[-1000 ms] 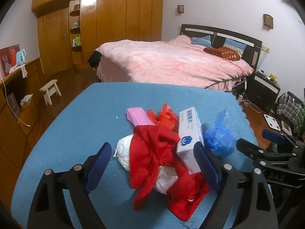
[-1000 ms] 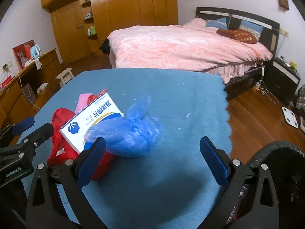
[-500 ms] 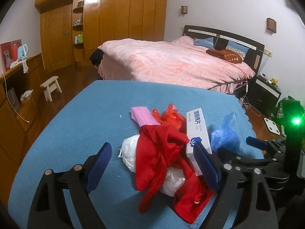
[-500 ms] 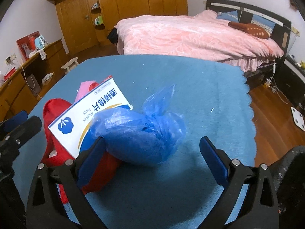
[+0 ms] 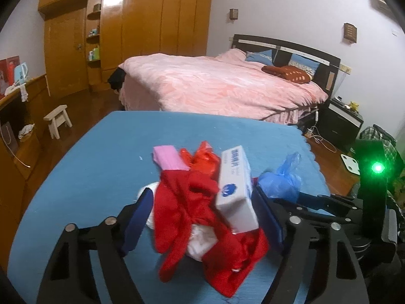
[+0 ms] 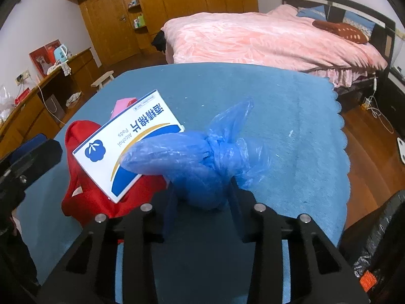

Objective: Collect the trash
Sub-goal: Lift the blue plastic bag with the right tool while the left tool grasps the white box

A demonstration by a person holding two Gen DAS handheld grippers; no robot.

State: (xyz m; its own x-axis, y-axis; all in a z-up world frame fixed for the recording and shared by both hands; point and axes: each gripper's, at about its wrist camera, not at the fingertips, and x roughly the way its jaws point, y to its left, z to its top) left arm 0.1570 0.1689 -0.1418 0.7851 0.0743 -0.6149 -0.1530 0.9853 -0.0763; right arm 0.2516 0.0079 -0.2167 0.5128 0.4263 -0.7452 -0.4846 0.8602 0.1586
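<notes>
We cannot see where the right tongs [image 6: 200, 202] meet the knotted blue bag [image 6: 202, 162]: its underside hides the fingertips, and their jaws are closing around it. The white box [image 5: 236, 192] covers part of the red cloth [image 5: 187, 202], and only a slice of the white wad [image 5: 202, 238] beneath shows. The pink packet [image 6: 121, 105] peeks from behind the box. The small items on the wardrobe shelves [image 5: 93, 53] are too tiny to name.
</notes>
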